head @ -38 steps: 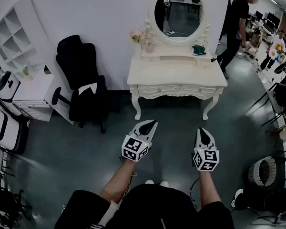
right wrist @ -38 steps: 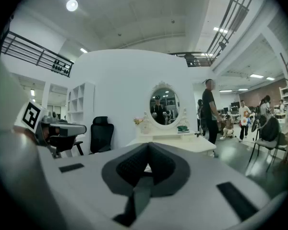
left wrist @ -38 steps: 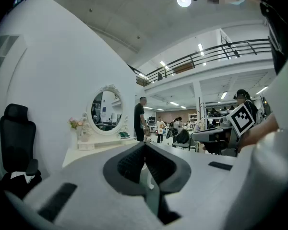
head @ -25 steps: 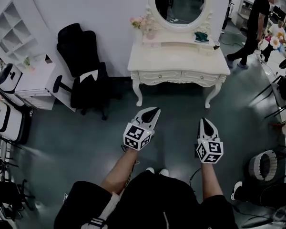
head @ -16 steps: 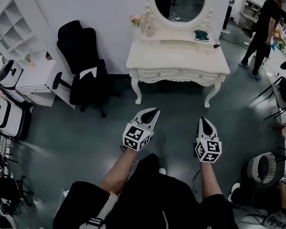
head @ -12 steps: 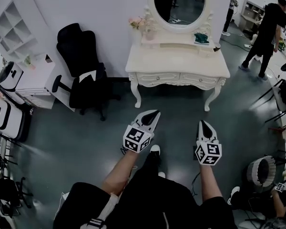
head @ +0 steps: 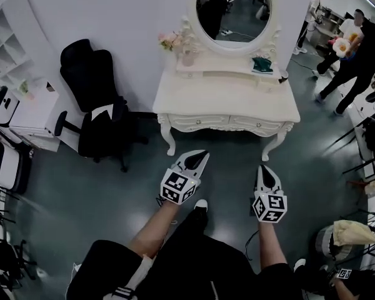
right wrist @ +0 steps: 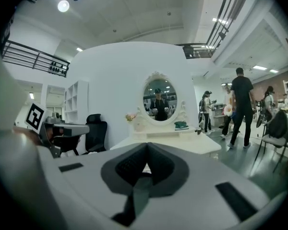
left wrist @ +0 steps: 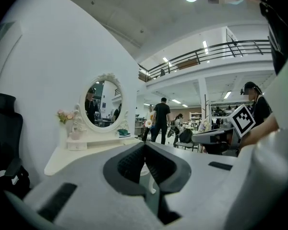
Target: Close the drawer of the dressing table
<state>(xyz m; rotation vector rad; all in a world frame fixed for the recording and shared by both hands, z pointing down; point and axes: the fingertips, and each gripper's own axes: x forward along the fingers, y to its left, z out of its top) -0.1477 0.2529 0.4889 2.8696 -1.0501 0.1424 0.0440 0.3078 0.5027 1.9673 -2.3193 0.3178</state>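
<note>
Black office chair (head: 94, 105) on the left, backed up to the wall. Next, the left claw (head: 204, 154): jaws together, nothing between them, held over the floor (head: 81, 199) short of the desk (head: 225, 99). That white desk stands against the wall, with flowers (head: 173, 40) at its back left corner and an oval mirror (head: 232, 11) rising from the back edge. Two drawers (head: 190, 122) sit side by side under the front edge, and both look flush from here. The right claw (head: 265, 169) is pressed together too, empty, beside its partner and clear of the desk. Far right, people (head: 353, 55) are standing.
</note>
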